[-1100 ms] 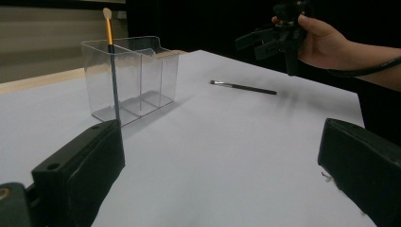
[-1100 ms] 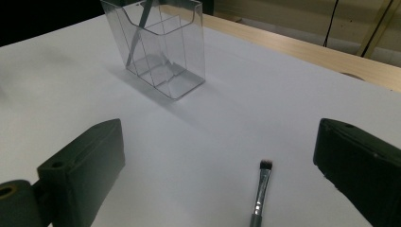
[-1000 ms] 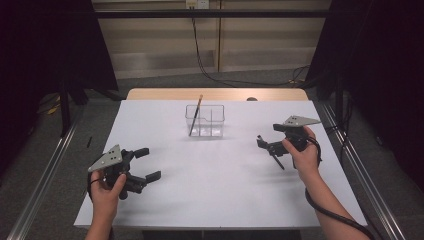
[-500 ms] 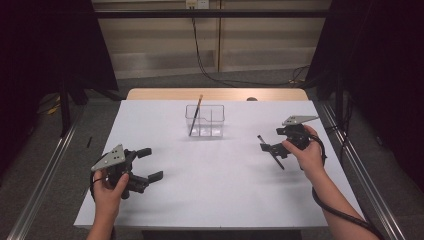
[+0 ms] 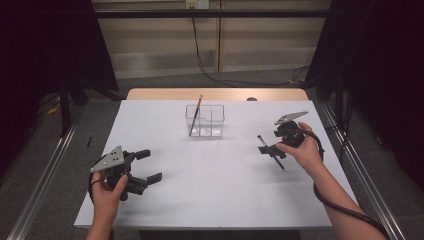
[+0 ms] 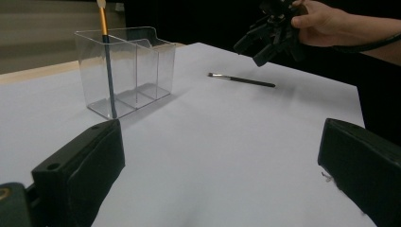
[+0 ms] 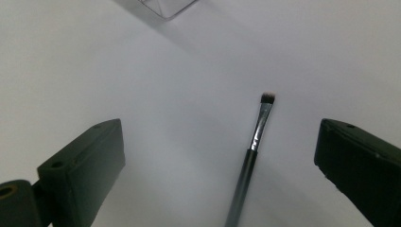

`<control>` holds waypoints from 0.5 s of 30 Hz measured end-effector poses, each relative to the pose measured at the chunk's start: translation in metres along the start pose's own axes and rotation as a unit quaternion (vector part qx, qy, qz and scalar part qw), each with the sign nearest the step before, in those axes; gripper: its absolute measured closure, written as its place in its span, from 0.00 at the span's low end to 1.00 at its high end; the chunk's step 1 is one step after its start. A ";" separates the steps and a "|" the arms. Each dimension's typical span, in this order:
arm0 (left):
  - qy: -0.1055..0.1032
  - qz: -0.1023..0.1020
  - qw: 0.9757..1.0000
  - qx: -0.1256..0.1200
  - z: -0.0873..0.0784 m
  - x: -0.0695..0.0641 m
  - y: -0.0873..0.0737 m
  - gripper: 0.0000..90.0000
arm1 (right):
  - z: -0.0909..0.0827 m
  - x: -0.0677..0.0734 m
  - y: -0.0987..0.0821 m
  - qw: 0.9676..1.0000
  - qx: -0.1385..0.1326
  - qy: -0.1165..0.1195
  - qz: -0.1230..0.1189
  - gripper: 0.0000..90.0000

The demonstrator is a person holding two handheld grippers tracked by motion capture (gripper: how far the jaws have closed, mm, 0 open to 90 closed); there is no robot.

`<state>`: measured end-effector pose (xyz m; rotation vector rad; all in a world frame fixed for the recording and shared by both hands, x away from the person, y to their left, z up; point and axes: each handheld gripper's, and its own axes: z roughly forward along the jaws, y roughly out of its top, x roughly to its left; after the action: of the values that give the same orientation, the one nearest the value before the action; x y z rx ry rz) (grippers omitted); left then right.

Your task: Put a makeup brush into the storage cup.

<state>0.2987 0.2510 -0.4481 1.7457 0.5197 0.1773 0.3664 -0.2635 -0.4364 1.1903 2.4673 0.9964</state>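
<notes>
A clear three-compartment organizer stands at the table's far middle. An orange-handled brush leans upright in its left compartment. A black brush lies flat on the white table at the right. My right gripper hovers open just over it, and the brush lies between the jaws, nearer the right one. My left gripper is open and empty near the front left, pointing toward the organizer. The right gripper also appears far off in the left gripper view.
White paper covers the table, with a strip of bare wood at the far edge. Metal rails run along both sides. A corner of the organizer shows at the top of the right gripper view.
The right gripper has dropped slightly toward the black brush. The left gripper has hardly moved.
</notes>
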 end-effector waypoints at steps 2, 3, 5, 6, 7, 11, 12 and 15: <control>0.001 0.001 1.000 0.000 0.000 0.000 0.000 0.02 | 0.001 -0.001 0.001 1.000 0.005 -0.008 -0.004 0.03; 0.001 0.001 1.000 0.000 0.000 0.000 0.000 0.02 | 0.001 -0.001 0.001 1.000 0.007 -0.007 -0.003 0.03; 0.003 0.001 1.000 0.001 -0.001 0.000 0.000 0.02 | 0.003 -0.003 0.000 1.000 0.016 -0.009 0.003 0.03; 0.003 0.001 1.000 0.000 -0.001 -0.001 0.001 0.02 | 0.003 -0.003 0.000 1.000 0.019 -0.015 0.004 0.03; 0.001 0.001 1.000 0.000 0.000 -0.001 0.001 0.02 | 0.004 -0.003 -0.001 0.999 0.024 -0.021 0.006 0.03; 0.001 -0.001 1.000 0.001 0.000 0.000 0.000 0.01 | 0.005 -0.004 -0.003 0.998 0.051 -0.022 0.009 0.03; 0.001 0.000 1.000 0.002 0.000 0.000 0.000 0.02 | 0.005 -0.004 -0.004 0.998 0.056 -0.023 0.010 0.04; 0.001 -0.002 1.000 0.002 0.001 0.000 0.000 0.02 | 0.006 -0.006 -0.005 0.997 0.073 -0.021 0.017 0.07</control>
<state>0.2990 0.2505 -0.4480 1.7495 0.5253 0.1758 0.3699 -0.2674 -0.4442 1.2856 2.5315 0.8033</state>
